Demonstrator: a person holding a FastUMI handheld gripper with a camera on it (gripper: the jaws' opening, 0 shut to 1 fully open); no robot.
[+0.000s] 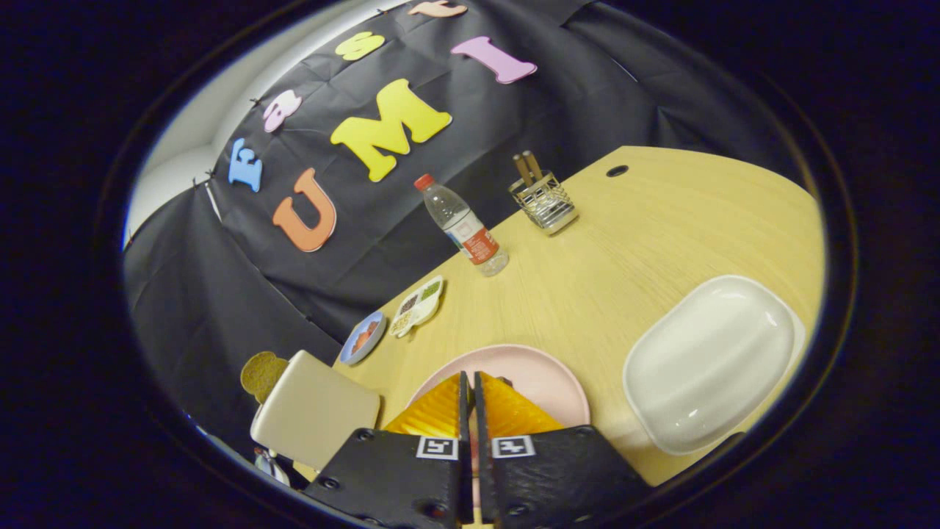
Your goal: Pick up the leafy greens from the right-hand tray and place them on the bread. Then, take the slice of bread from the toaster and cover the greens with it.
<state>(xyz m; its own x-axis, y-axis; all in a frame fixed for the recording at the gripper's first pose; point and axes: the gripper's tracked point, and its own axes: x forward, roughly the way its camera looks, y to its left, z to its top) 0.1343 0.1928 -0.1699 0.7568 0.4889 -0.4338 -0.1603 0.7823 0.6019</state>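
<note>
Gripper view: tool fingers nearly closed, a thin gap between them, gripping nothing, above the pink plate.

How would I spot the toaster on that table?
Start at the pink plate just beyond the nearly closed jaws. Beside it, at the wooden table's edge, stands the toaster: a cream, rounded box, bread slice poking from its top.
</note>
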